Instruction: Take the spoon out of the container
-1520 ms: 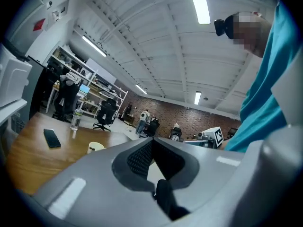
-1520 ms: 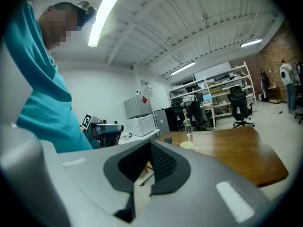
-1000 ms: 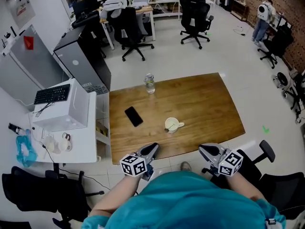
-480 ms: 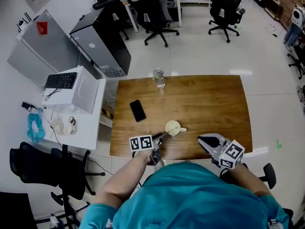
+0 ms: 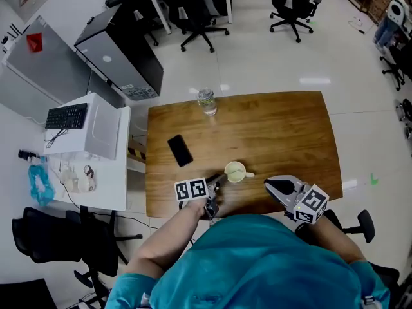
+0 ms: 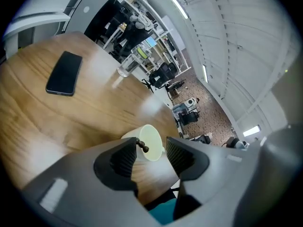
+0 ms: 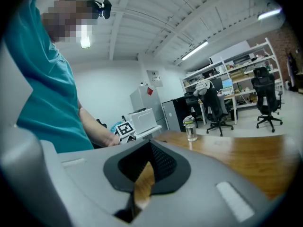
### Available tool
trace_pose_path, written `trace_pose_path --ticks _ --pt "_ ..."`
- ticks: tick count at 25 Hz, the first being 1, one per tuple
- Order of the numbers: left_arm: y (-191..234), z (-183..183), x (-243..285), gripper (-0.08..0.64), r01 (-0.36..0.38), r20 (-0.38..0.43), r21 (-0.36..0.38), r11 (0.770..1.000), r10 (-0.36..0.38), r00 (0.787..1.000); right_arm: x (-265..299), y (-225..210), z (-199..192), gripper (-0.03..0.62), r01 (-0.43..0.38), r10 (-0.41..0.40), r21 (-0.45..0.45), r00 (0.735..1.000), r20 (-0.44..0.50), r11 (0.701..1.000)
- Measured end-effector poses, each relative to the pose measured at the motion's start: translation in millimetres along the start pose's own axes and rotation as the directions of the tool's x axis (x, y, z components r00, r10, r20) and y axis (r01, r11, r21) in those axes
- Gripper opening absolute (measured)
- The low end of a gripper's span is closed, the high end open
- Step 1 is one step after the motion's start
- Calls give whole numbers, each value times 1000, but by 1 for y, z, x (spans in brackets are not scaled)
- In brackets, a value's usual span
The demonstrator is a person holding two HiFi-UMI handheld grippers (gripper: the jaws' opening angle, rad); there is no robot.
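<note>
Broadly, the wooden table (image 5: 283, 134) carries only a few things, and the work sits at its near edge. The left hand-held gripper (image 5: 217, 180) reaches in from about 8 o'clock of the cup. Its jaws stand wide and are closing, with the spoon's handle end between them but not yet pinched. The right hand-held gripper (image 5: 269, 185) waits at roughly 4 o'clock of the cup, apart from it, with its jaws drawn together on nothing.

A water bottle (image 5: 206, 101) stands at the far edge, around 12 o'clock, and a black phone (image 5: 180, 150) lies at about 10 o'clock of the cup; both are well clear of the work. The pale cup (image 5: 234, 171) stands upright on the table.

The spoon (image 6: 142, 146) is in the cup, its dark tip leaning over the rim close against one pad in the left gripper view.

The grasp looks best made by centring that tip between the pads before they meet, since an off-centre squeeze could push the handle aside or nudge the light cup. The lift should then probably follow the handle's lean, and the idle gripper could steady the cup if it drags.
</note>
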State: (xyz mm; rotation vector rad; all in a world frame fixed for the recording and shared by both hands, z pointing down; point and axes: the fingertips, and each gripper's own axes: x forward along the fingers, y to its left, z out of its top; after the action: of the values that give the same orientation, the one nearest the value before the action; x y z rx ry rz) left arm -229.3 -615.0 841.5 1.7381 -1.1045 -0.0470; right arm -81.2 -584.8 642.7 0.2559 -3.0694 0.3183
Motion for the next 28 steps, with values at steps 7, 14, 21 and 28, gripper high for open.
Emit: trace_pose_path --ticks 7,14,21,28 --pt "-3 4 -3 183 33 -53 -2 999 -33 998 7 1 6 2 35 -35 13 999 1 999" --pt "16 -6 3 184 -11 -78 -10 1000 10 997 2 1 1 2 48 -48 20 999 -2 999" --pt "31 2 18 174 -60 -84 2 998 60 995 -4 3 -3 2 63 -63 24 998 -10 998" --pt "36 -5 28 163 -75 -122 3 997 75 990 -13 1 -2 2 77 -77 20 997 -15 997"
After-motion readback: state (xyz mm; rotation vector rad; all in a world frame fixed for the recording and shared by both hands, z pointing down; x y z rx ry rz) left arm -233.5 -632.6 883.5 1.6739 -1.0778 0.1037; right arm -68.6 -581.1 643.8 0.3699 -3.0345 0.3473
